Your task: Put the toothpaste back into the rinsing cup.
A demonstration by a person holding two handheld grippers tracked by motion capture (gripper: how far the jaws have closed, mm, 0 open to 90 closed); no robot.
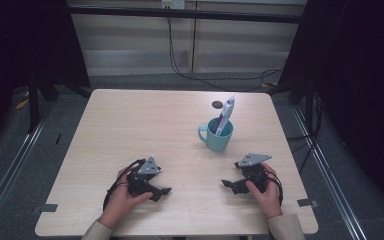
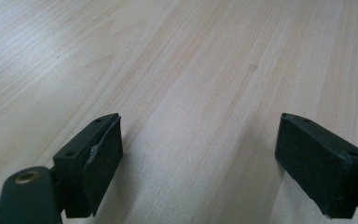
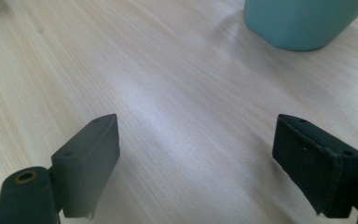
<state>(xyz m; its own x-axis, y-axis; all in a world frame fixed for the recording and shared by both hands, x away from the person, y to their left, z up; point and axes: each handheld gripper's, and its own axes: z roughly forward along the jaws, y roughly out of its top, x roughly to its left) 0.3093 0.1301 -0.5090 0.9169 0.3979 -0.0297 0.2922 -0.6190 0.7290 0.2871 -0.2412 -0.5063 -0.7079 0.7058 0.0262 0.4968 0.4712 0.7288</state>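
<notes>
High view first, from my seat at the controls: at the left I see the left gripper [image 1: 161, 192] held low over the near part of the wooden table [image 1: 130, 125], in the person's left hand [image 1: 122, 200], its jaws pointing toward the table's middle. In the left gripper view its two black jaws stand wide apart with bare wood grain between them and nothing held. Moving right, the teal mug [image 1: 217, 135] stands upright on the right half of the table, its handle turned to the left. It is a plain, smooth cup, and inside it leans a white and purple tube [image 1: 225, 116], tilted so that its top sticks out above the rim toward the far side. Just beyond the mug I make out a small dark round spot [image 1: 217, 104] on the tabletop. Further right and nearer to me, the right gripper [image 1: 228, 185] rests low in the right hand [image 1: 264, 192], near the mug but apart from it. In the right gripper view its jaws also gape wide over bare wood, and the mug's base [image 3: 303, 23] shows at the upper right.
</notes>
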